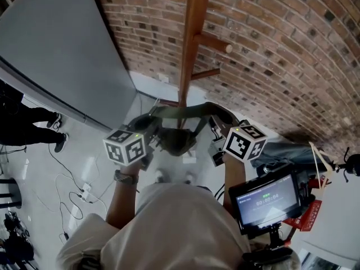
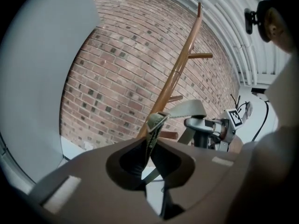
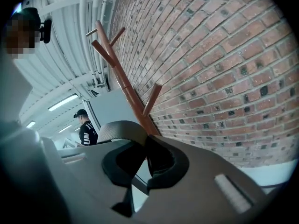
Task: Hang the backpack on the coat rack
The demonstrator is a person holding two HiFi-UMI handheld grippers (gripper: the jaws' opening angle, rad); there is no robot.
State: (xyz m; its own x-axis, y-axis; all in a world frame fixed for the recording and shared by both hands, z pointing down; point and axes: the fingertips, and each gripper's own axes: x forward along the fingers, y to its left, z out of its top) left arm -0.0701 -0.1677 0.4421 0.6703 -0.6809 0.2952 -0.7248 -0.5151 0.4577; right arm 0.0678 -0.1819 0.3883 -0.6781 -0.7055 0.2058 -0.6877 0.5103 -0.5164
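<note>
A dark olive backpack (image 1: 177, 138) hangs between my two grippers, just in front of the wooden coat rack pole (image 1: 191, 38). Its top strap (image 1: 185, 111) runs from one gripper to the other, below the pegs (image 1: 216, 43). The left gripper (image 1: 147, 130) is shut on an olive webbing strap (image 2: 155, 124). That strap rises edge-on between the closed jaws of the left gripper (image 2: 150, 141). The right gripper (image 1: 216, 135) is shut on a grey strap loop (image 3: 122, 129), which arches over the closed jaws of the right gripper (image 3: 144, 146). The rack (image 2: 180, 73) leans across both gripper views, with its pegs (image 3: 152, 97) above the straps.
A brick wall (image 1: 281, 49) stands behind the rack. A big grey panel (image 1: 62, 49) leans at the left. Cables (image 1: 73, 190) lie on the white floor, and a bystander's legs (image 1: 34, 125) are at far left. A small monitor (image 1: 269, 198) is mounted at lower right. Another person (image 3: 86, 127) stands far off.
</note>
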